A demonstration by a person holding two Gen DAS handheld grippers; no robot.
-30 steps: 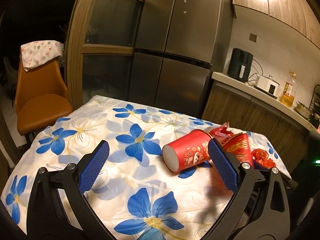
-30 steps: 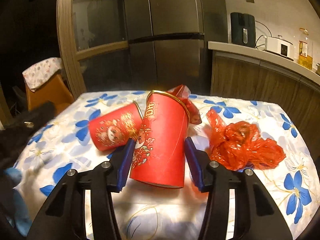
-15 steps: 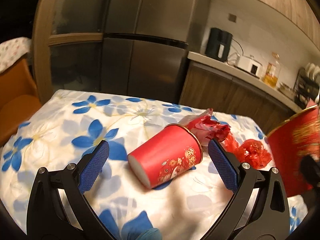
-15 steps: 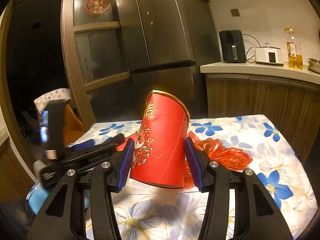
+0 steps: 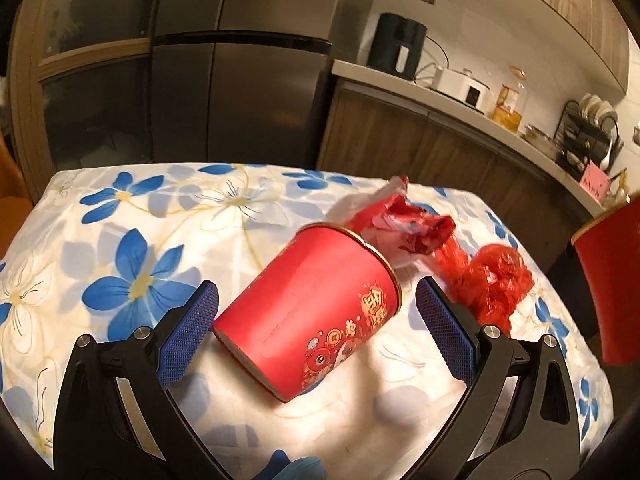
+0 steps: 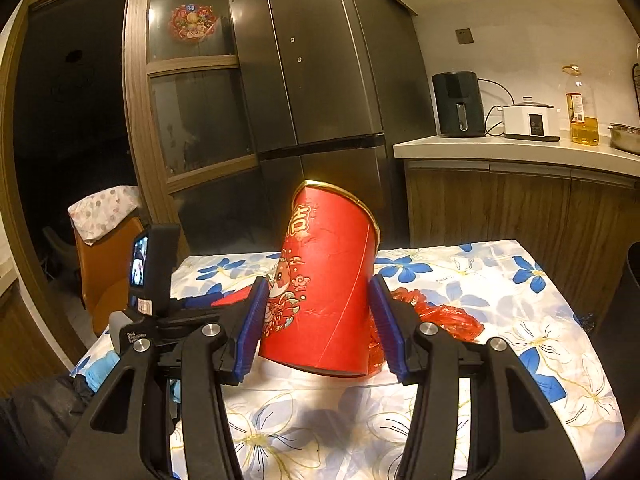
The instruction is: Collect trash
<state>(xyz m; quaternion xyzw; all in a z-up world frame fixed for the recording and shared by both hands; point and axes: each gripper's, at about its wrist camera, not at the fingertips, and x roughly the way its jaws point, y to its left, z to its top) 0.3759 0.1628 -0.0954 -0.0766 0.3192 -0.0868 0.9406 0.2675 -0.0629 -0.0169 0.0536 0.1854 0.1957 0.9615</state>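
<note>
Right gripper (image 6: 318, 322) has its jaws clamped on one red cup (image 6: 326, 280), lifted off the tabletop (image 5: 100, 240). Left gripper (image 5: 316, 330) jaws sit wide apart around the tipped-over cup (image 5: 308, 312), probably lining up a grab.

A red paper cup (image 5: 316, 312) lies on its side on the flowered tabletop (image 5: 120, 248) between the left gripper's (image 5: 316, 332) spread blue fingers (image 5: 188, 340) — untouched; crumpled red wrappers (image 5: 492, 280) lie just beyond.
</note>
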